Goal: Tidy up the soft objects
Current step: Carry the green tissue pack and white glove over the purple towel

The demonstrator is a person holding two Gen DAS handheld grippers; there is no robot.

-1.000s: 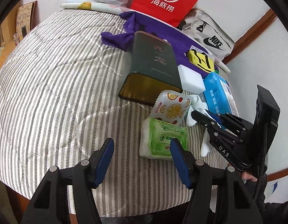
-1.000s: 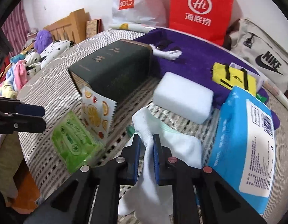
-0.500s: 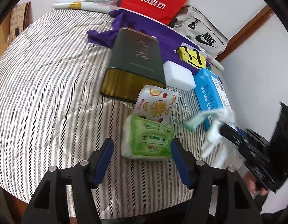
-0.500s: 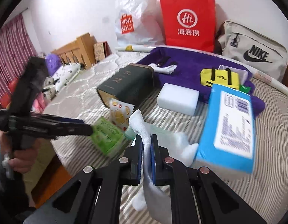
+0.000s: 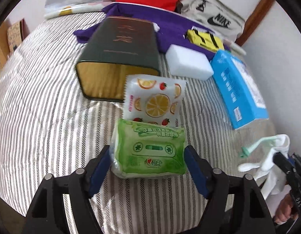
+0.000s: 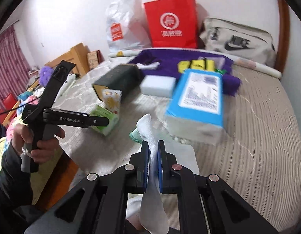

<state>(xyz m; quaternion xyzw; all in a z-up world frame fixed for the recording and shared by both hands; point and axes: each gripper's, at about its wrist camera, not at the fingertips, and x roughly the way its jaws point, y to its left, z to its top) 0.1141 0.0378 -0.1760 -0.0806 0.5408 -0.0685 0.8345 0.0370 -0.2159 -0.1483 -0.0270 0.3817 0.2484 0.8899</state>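
The left gripper (image 5: 147,170) had its jaws spread and just been opening, the green tissue pack (image 5: 150,151) lying between them on the striped bed (image 5: 43,107), its long side running straight across the gap, untouched. Off to the side, the right gripper (image 6: 152,156) pinched a white sock (image 6: 148,134) hanging lengthwise through its pressed-together jaws.

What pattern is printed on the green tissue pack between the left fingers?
A cassette tape drawn in darker green on the soft green plastic tissue pack, clearest in the left wrist view.
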